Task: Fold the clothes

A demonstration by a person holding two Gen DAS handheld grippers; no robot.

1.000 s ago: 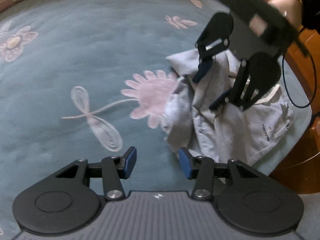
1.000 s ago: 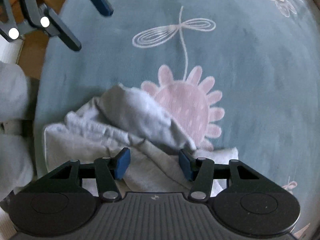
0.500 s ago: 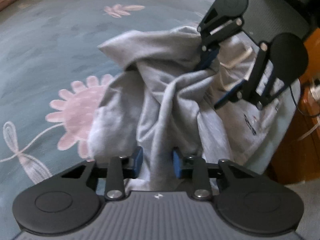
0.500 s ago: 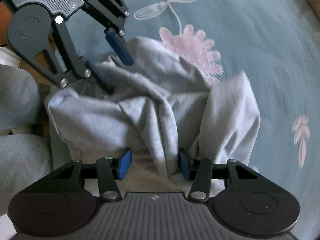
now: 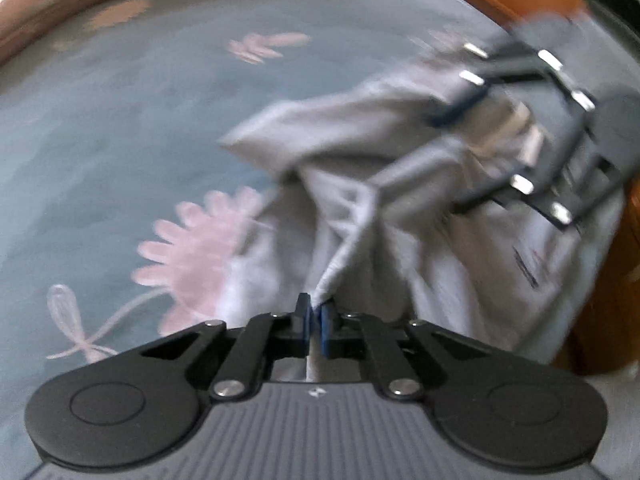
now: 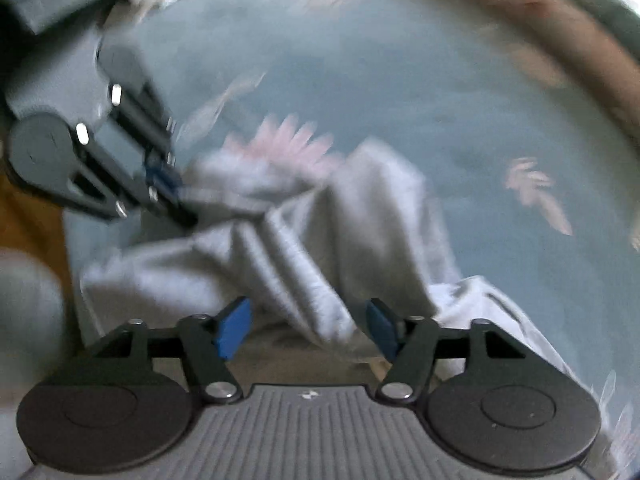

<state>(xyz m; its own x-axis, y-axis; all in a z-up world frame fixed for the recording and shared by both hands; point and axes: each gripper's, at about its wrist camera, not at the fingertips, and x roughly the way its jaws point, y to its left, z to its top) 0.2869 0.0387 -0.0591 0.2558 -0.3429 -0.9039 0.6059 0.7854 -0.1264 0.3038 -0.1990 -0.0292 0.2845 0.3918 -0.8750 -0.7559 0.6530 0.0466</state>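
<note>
Looking down my left gripper (image 5: 315, 317), I am seeing its blue pads pressed together on a thin ridge of the grey garment (image 5: 360, 168), which is lying crumpled on the blue-green bedspread (image 5: 100, 140) and rising in a taut fold from the heap to my fingertips. A big pink flower (image 5: 192, 248) printed on the spread is peeking out from under the cloth's left edge, with a pale dragonfly (image 5: 76, 328) below it (both smeared by blur). My right gripper (image 5: 460, 156) is hanging over the far side of the heap at upper right, its dark linkage covering part of the cloth there, and a strip of orange-brown wood (image 5: 600, 300) is running along the bed's right edge; small dark lettering on the garment is showing only here, too blurred to read. Looking down my right gripper (image 6: 307, 326), I am seeing its blue fingers (image 6: 232, 328) spread wide and opening, with a grey fold lying between them and neither pad pressing on it. From this side the garment (image 6: 320, 232) is reading as a long ridge running up and away, the pink flower (image 6: 288, 140) sitting just behind it, and a pink leaf sprig (image 6: 536, 192) well apart to the right. My left gripper (image 6: 164, 178) is showing at upper left, nipping the cloth's far end, which its own camera is giving only close up.
</note>
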